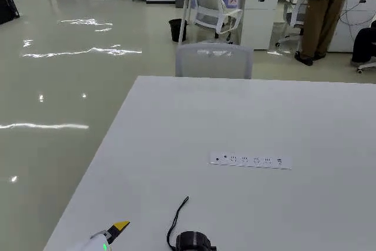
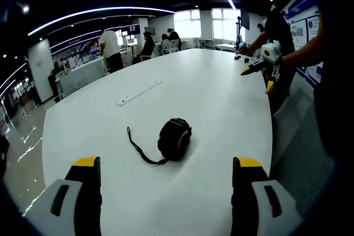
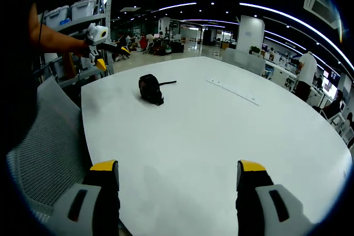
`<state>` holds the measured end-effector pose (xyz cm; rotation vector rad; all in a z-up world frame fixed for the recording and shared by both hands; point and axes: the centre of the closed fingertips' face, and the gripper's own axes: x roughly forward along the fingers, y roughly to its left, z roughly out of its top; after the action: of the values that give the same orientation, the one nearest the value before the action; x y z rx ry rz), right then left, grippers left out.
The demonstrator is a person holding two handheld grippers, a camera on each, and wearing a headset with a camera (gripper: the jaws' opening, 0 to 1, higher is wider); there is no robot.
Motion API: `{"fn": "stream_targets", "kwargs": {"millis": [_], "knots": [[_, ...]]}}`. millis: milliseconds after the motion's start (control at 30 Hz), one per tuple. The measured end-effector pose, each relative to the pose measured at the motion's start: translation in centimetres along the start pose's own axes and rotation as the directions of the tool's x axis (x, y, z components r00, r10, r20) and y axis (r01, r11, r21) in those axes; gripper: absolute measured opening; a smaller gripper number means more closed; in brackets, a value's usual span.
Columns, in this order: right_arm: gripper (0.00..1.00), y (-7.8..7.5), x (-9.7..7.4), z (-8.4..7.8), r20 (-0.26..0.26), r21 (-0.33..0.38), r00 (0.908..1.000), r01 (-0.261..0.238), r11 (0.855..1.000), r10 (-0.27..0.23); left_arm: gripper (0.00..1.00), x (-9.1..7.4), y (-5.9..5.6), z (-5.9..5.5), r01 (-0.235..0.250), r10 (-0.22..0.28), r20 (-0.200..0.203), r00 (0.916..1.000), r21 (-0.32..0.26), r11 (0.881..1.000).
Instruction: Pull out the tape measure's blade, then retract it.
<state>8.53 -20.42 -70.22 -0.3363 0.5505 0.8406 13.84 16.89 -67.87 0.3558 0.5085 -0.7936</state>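
A black tape measure (image 2: 175, 138) lies on the white table (image 2: 221, 98), its black wrist strap (image 2: 139, 150) trailing beside it and no blade showing. My left gripper (image 2: 167, 163) is open a short way in front of it, with nothing between the jaws. The head view has the tape measure (image 1: 194, 242) at the bottom edge and the left gripper's yellow tip (image 1: 119, 227) just left of it. My right gripper (image 3: 177, 165) is open over bare table, far from the tape measure (image 3: 150, 88). The left gripper (image 3: 102, 45) hangs above the table's far corner in the right gripper view.
A white power strip (image 1: 251, 160) lies flat mid-table. A grey mesh chair (image 1: 214, 60) is tucked in at the far edge. Beyond it stand white desks, a dark bin (image 1: 175, 29) and a person (image 1: 323, 10). Another mesh chair (image 3: 47, 136) is near the table edge.
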Motion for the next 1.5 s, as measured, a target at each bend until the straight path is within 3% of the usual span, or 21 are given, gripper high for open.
{"fn": "stream_targets", "kwargs": {"millis": [167, 333, 467, 600, 700, 967, 1067, 1200, 1267, 1333, 1500], "knots": [[0.85, -0.3, 1.0, 1.3, 0.012, 0.007, 0.9997, -0.019, 1.000, 0.019, 0.96, 1.5, -0.4, 1.0, 0.051, -0.050, -0.027, 0.9984, 0.054, 0.997], [0.87, -0.4, 2.3, 2.9, 0.029, -0.027, 0.9986, -0.044, 0.999, 0.045, 0.95, 3.0, -0.4, 1.6, 0.090, -0.082, -0.067, 0.9943, 0.123, 0.988], [0.87, -0.5, 3.4, 3.9, 0.036, -0.049, 0.9973, -0.061, 0.997, 0.063, 0.94, 4.0, -0.5, 2.3, 0.119, -0.109, -0.075, 0.9912, 0.140, 0.983], [0.86, -0.1, 4.6, 5.0, 0.042, -0.074, 0.9948, -0.089, 0.993, 0.093, 0.91, 4.8, -1.3, 2.8, 0.170, -0.155, -0.102, 0.9827, 0.162, 0.972], [0.85, 0.4, 5.4, 5.7, 0.042, -0.102, 0.9920, -0.114, 0.988, 0.119, 0.91, 5.6, -1.3, 2.6, 0.186, -0.166, -0.121, 0.9786, 0.176, 0.967], [0.86, 1.5, 8.2, 6.9, 0.023, -0.188, 0.9793, -0.193, 0.963, 0.201, 0.90, 7.3, -1.7, 3.3, 0.240, -0.207, -0.163, 0.9647, 0.218, 0.946], [0.85, 1.8, 9.3, 7.4, 0.016, -0.199, 0.9745, -0.216, 0.956, 0.224, 0.87, 8.0, -1.5, 3.0, 0.260, -0.218, -0.196, 0.9560, 0.221, 0.940], [0.82, 2.5, 10.8, 7.8, 0.003, -0.225, 0.9678, -0.245, 0.943, 0.252, 0.85, 8.8, -1.6, 3.6, 0.271, -0.230, -0.195, 0.9536, 0.224, 0.936], [0.81, 3.0, 11.8, 7.6, -0.020, -0.240, 0.9629, -0.266, 0.934, 0.269, 0.85, 9.3, -1.6, 3.6, 0.285, -0.239, -0.206, 0.9489, 0.235, 0.929], [0.81, 3.4, 12.7, 7.8, -0.034, -0.253, 0.9572, -0.286, 0.924, 0.287, 0.82, 9.8, -1.8, 3.1, 0.315, -0.258, -0.240, 0.9356, 0.239, 0.918], [0.80, 4.1, 14.3, 9.2, -0.040, -0.273, 0.9481, -0.314, 0.909, 0.315, 0.78, 10.8, -1.9, 3.2, 0.348, -0.278, -0.266, 0.9230, 0.268, 0.898]]}}
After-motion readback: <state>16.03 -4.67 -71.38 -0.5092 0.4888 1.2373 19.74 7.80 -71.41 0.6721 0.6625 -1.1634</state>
